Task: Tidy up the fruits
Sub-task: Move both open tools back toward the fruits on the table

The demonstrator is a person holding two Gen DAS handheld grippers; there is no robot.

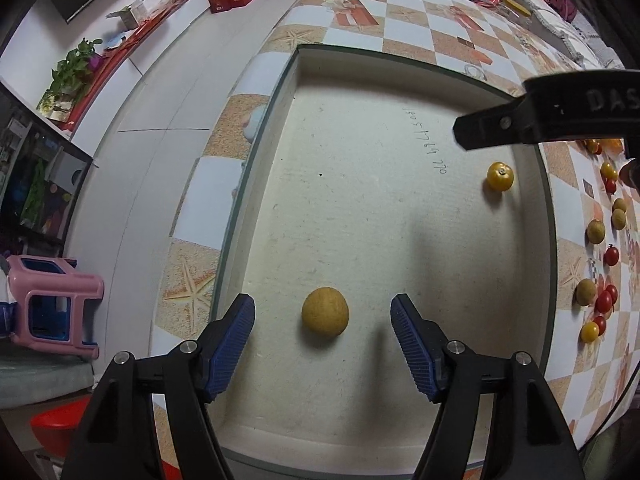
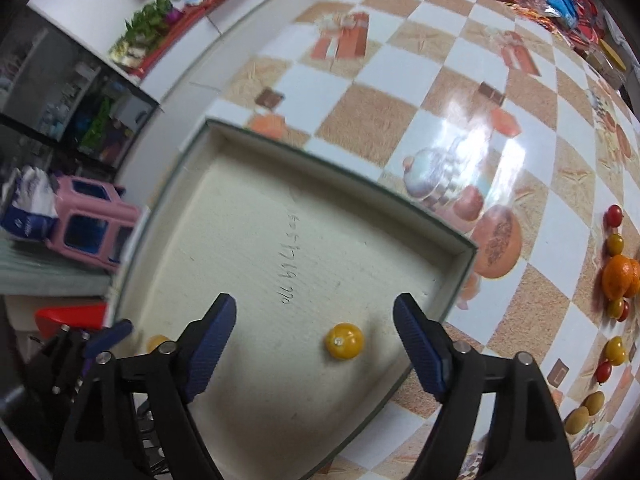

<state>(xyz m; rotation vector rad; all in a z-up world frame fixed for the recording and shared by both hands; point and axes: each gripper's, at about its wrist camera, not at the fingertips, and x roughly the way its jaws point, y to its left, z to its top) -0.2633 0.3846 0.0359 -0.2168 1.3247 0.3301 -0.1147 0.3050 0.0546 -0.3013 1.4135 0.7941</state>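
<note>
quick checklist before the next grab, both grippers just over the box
1. Left gripper open and empty: ok, the round tan fruit lies free between its jaws.
2. Right gripper open and empty: ok, the yellow tomato sits on the box floor, pads clear of it.
3. Both fruits inside the box: ok.
4. Fruits settled, not rolling: cannot tell.
5. More fruit waiting on the table: ok, red tomatoes, tan fruits and an orange lie beside the box.
6. Grippers clear of each other: ok, apart over opposite ends.
</note>
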